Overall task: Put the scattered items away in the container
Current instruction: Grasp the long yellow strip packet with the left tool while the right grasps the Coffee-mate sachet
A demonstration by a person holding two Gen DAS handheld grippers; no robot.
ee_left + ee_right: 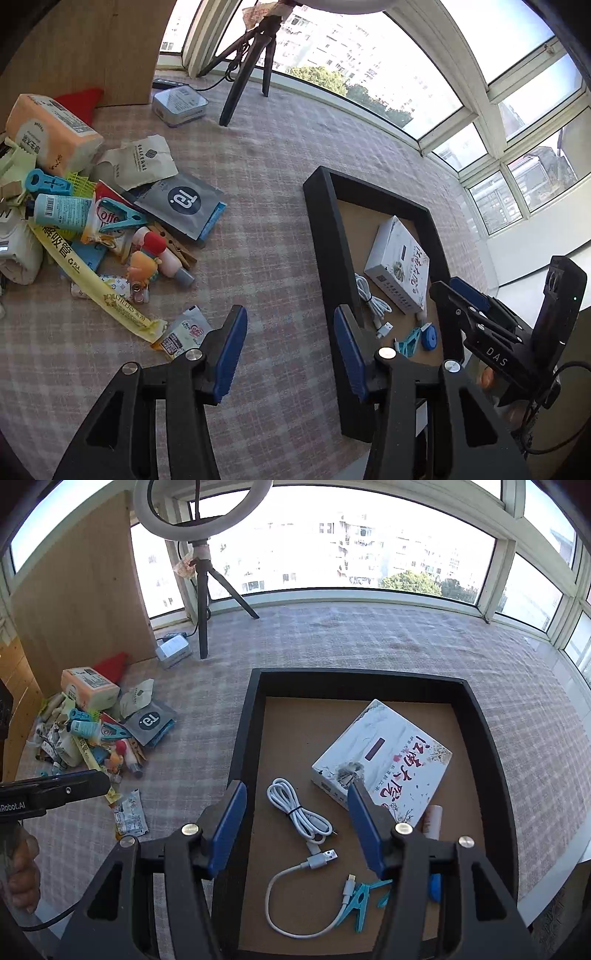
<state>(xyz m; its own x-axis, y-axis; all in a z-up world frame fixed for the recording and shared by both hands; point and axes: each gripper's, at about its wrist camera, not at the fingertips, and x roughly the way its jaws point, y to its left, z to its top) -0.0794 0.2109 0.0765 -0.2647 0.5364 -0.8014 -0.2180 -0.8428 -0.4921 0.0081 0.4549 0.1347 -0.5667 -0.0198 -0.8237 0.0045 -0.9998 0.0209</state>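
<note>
A black tray (pixel 243 738) with a brown floor holds a white printed box (pixel 384 753), white cables (pixel 295 812), a teal clip (pixel 360 904) and a small tube (pixel 433 821). The tray also shows in the left wrist view (pixel 332 258). A pile of scattered items (pixel 92 221) lies on the checked cloth to the left, with a small sachet (pixel 183 332) nearest. My left gripper (pixel 291 354) is open and empty above the cloth, between pile and tray. My right gripper (pixel 297 823) is open and empty above the tray's near left part.
A ring-light tripod (pixel 203 609) and a small silver box (pixel 173 650) stand at the back. A wooden panel (pixel 74 602) rises behind the pile (pixel 92 731). Windows run along the far side. The right gripper's body (pixel 491 325) sits at the tray's right.
</note>
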